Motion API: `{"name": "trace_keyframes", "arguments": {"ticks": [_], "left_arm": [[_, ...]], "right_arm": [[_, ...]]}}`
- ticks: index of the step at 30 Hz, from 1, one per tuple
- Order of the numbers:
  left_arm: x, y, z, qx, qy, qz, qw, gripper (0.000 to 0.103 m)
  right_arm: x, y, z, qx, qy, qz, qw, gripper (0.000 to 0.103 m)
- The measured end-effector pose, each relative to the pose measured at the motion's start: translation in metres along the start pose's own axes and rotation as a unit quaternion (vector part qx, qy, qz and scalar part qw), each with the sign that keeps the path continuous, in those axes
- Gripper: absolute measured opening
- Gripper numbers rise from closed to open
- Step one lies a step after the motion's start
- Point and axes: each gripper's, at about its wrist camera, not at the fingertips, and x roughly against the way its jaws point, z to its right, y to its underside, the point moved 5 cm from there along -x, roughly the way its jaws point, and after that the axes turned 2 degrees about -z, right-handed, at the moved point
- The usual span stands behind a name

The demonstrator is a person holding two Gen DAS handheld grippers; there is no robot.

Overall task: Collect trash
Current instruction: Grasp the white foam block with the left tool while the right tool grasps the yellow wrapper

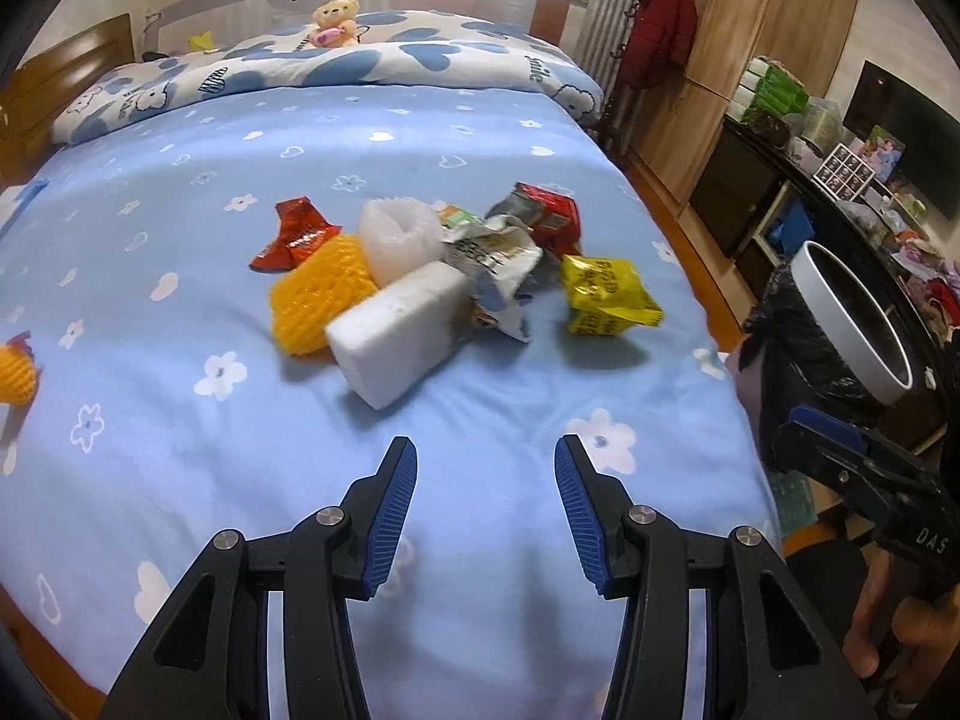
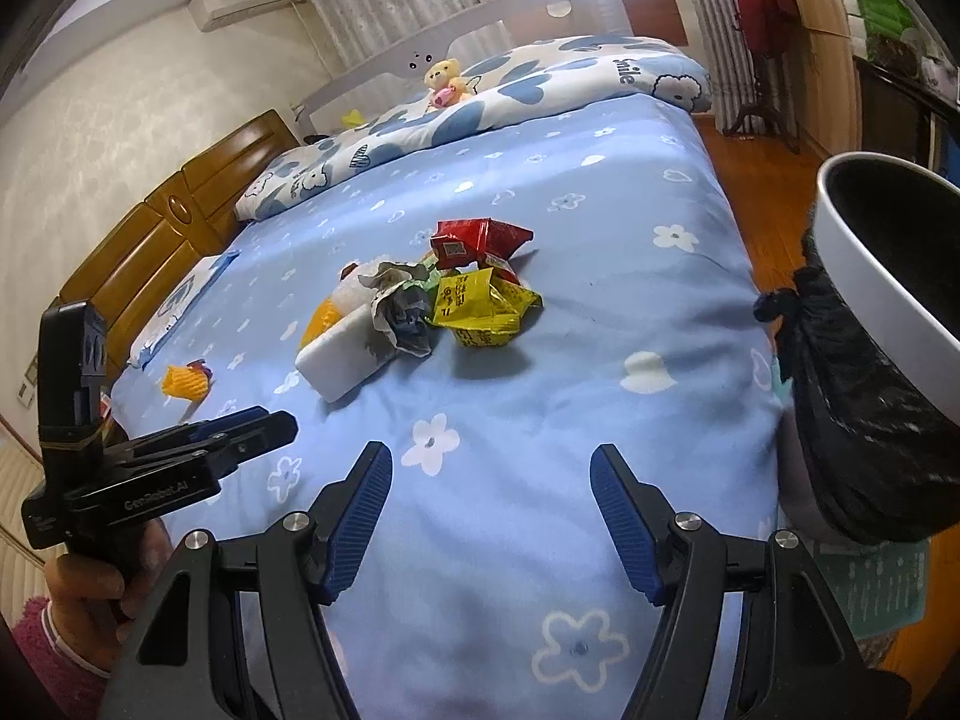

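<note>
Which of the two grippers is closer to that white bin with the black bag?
The right one. The right gripper hovers over the bed's near edge with the bin just off its right side. The left gripper sits further along the bed, beyond the right one.

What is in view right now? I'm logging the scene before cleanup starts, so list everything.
Wrappers: one yellow, two red, one crumpled grey-white, mid-bed pile
Foam block: one, white, front of pile
Foam nets: one white, one yellow in pile; another yellow apart, toward headboard
Bin: one, white, black liner, beside bed
Teddy bear: one, yellow, on folded quilt
Bedspread: blue, flowered
Left gripper: open, empty
Right gripper: open, empty
</note>
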Motion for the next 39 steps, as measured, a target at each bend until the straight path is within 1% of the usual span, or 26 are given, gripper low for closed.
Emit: {"name": "trace_keyframes", "arguments": {"ticks": [6,11,18,24,27,29,30,31,32,34,35,39], "left_arm": [[-0.014,-0.015,-0.014,-0.001,-0.004,-0.004,1.0,0.054],[-0.038,-0.033,-0.041,0.002,-0.012,-0.005,0.9999,0.058],[-0.068,-0.053,-0.06,0.017,-0.004,-0.013,0.9998,0.058],[-0.095,-0.059,-0.057,0.017,0.004,-0.022,0.9996,0.058],[-0.106,-0.059,-0.055,0.016,0.002,-0.025,0.9995,0.055],[-0.111,-0.059,-0.054,0.016,-0.007,-0.024,0.9996,0.039],[-0.112,-0.058,-0.055,0.018,-0.011,-0.024,0.9995,0.038],[-0.112,-0.058,-0.056,0.023,-0.008,-0.023,0.9995,0.036],[-0.112,-0.058,-0.058,0.027,-0.005,-0.022,0.9994,0.035],[-0.11,-0.055,-0.06,0.034,-0.003,-0.019,0.9992,0.033],[-0.108,-0.054,-0.06,0.036,-0.003,-0.017,0.9992,0.032],[-0.096,-0.045,-0.057,0.041,-0.007,-0.006,0.9991,0.031]], "right_arm": [[-0.018,-0.012,-0.003,0.002,-0.01,0.0,1.0,0.07],[-0.039,-0.026,-0.003,0.004,-0.011,-0.002,1.0,0.07],[-0.071,-0.044,-0.005,0.014,-0.013,-0.005,1.0,0.07],[-0.098,-0.056,-0.001,0.01,-0.014,-0.013,1.0,0.07],[-0.107,-0.058,0.002,0.004,-0.012,-0.016,1.0,0.07],[-0.112,-0.058,0.005,-0.002,-0.01,-0.02,1.0,0.068],[-0.113,-0.058,0.006,-0.006,-0.013,-0.02,1.0,0.066],[-0.113,-0.058,0.006,-0.007,-0.014,-0.019,1.0,0.053],[-0.113,-0.057,0.006,-0.005,-0.014,-0.02,1.0,0.034],[-0.112,-0.056,0.005,-0.002,-0.008,-0.022,1.0,0.019],[-0.11,-0.055,0.005,-0.002,-0.012,-0.021,1.0,0.008],[-0.095,-0.052,0.003,0.004,-0.017,-0.012,1.0,0.007]]}}
